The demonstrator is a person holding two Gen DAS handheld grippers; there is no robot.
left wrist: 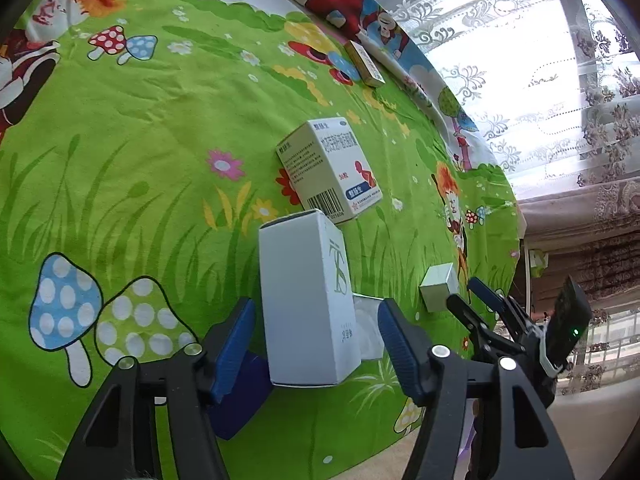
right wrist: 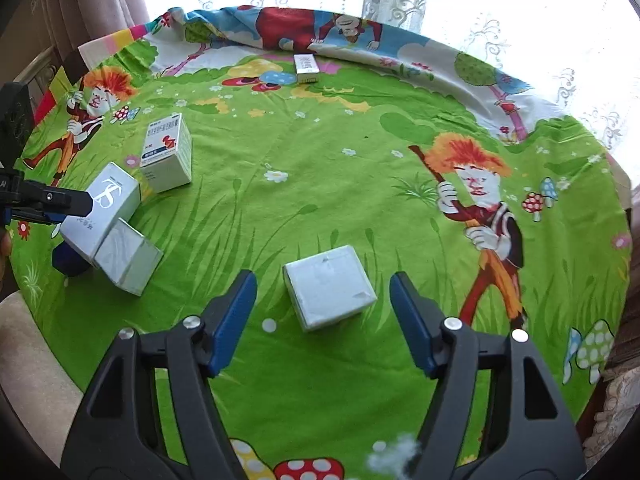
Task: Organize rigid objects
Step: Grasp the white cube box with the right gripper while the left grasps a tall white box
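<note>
The left gripper [left wrist: 316,344] straddles a tall white carton [left wrist: 308,304]. Its blue pads stand apart; a clear gap shows at the right pad, while contact at the left pad cannot be confirmed. The carton rests tilted across a dark blue box [left wrist: 240,396] and a pale flat box [left wrist: 370,332] beside it. The right wrist view shows the same stack from the side: the tall white carton [right wrist: 102,216] lies on the dark blue box [right wrist: 66,262], with the pale flat box [right wrist: 128,258] just right of it.

The right gripper [right wrist: 324,320] holds its fingers wide apart around a small white cube-shaped box [right wrist: 330,292] without touching it. In the left wrist view the same box [left wrist: 438,286] sits at the right, with the right gripper's blue pad just beside it.

Beyond the stack lies a medicine box [left wrist: 330,170]; the left wrist view shows its barcode, a block of small print too fine to read, a red figure and a blue label band. The right wrist view shows the medicine box [right wrist: 168,152] from its far face only. A slim box [right wrist: 306,68] lies at the far edge of the green cartoon tablecloth [right wrist: 320,200], near the lace curtain [left wrist: 540,60].

Writing: the tall white carton bears a large green monogram resembling "TS". The Chinese text on it cannot be read.
</note>
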